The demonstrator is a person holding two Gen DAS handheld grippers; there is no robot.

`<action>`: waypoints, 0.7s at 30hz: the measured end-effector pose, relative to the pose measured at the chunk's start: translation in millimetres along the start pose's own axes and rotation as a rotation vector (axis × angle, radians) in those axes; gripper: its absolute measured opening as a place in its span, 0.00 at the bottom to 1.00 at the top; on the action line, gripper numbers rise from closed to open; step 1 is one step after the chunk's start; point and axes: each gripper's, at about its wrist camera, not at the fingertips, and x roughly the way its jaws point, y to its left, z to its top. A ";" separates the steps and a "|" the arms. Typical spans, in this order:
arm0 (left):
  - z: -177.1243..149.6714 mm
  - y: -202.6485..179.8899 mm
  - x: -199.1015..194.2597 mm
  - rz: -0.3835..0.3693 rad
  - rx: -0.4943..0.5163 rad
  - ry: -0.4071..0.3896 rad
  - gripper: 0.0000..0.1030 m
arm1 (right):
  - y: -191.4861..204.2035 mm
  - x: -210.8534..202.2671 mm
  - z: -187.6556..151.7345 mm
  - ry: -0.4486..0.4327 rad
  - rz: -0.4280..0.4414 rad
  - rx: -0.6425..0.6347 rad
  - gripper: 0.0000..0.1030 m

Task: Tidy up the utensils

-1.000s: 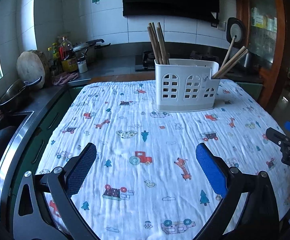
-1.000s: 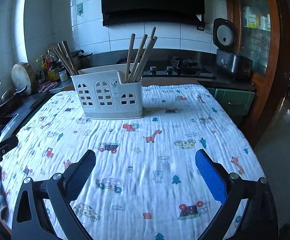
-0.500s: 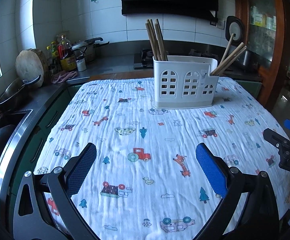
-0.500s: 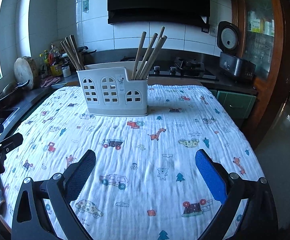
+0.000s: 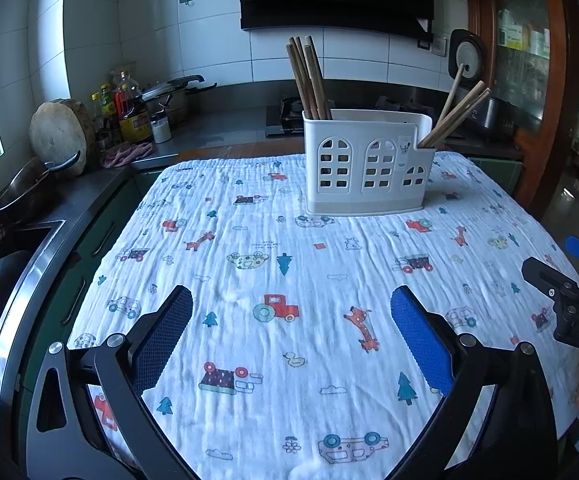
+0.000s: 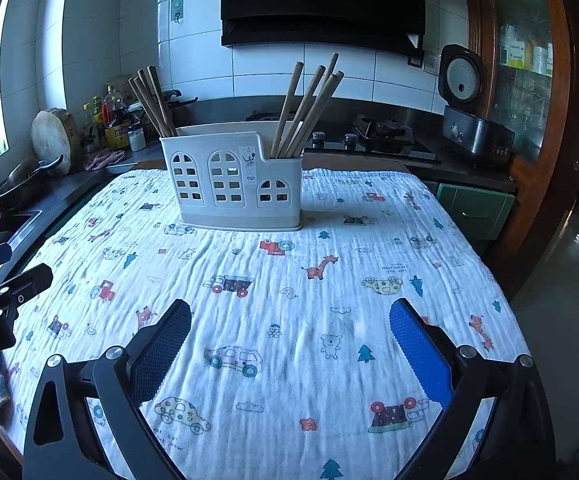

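The left tool (image 5: 291, 332), black-framed with blue textured pads, hangs over the near part of the counter with its fingers spread wide apart and nothing between them. The right tool (image 6: 289, 344), of the same build, hovers likewise, its fingers set wide apart and holding nothing.

The counter is covered by a white crinkled cloth printed with small cars, giraffes and trees (image 5: 329, 264). On that cloth, toward twelve o'clock from both tools and well apart from them, stands a white plastic utensil caddy with arched window cut-outs (image 5: 365, 168). It sits upright on its base, with a taller section at one end and a lower stepped section at the other.

A bundle of brown wooden chopsticks (image 5: 309, 76) stands in the caddy's tall end, at nine o'clock of the caddy, leaning slightly toward eleven o'clock. A second bundle of brown wooden chopsticks (image 5: 459, 114) sits in the low end, at three o'clock of the caddy, tilted toward one o'clock.

In the left wrist view the right tool's black finger shows at three o'clock; in the right wrist view the left tool's finger shows at nine o'clock.

Beyond the cloth, a round wooden chopping block (image 5: 59, 136) leans at ten o'clock, with bottles beside it, and a black rice cooker (image 6: 473, 120) stands at two o'clock.
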 end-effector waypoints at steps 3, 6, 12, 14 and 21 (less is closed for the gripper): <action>0.2 0.3 0.0 -0.002 0.002 0.004 0.95 | 0.5 -0.3 0.0 0.000 0.002 -0.001 0.93; 0.5 0.2 0.1 0.001 0.003 0.004 0.95 | 0.8 -0.3 -0.2 -0.001 0.001 0.000 0.93; -0.8 -0.7 0.5 0.004 0.000 0.002 0.95 | 3.0 -0.9 -1.0 0.000 0.007 -0.004 0.93; -1.3 -1.3 0.4 0.005 0.000 0.000 0.95 | 2.6 0.0 -1.5 0.002 0.011 -0.005 0.93; -1.2 -1.4 1.0 0.008 0.001 -0.003 0.95 | 2.3 2.8 -1.9 0.007 0.009 -0.004 0.93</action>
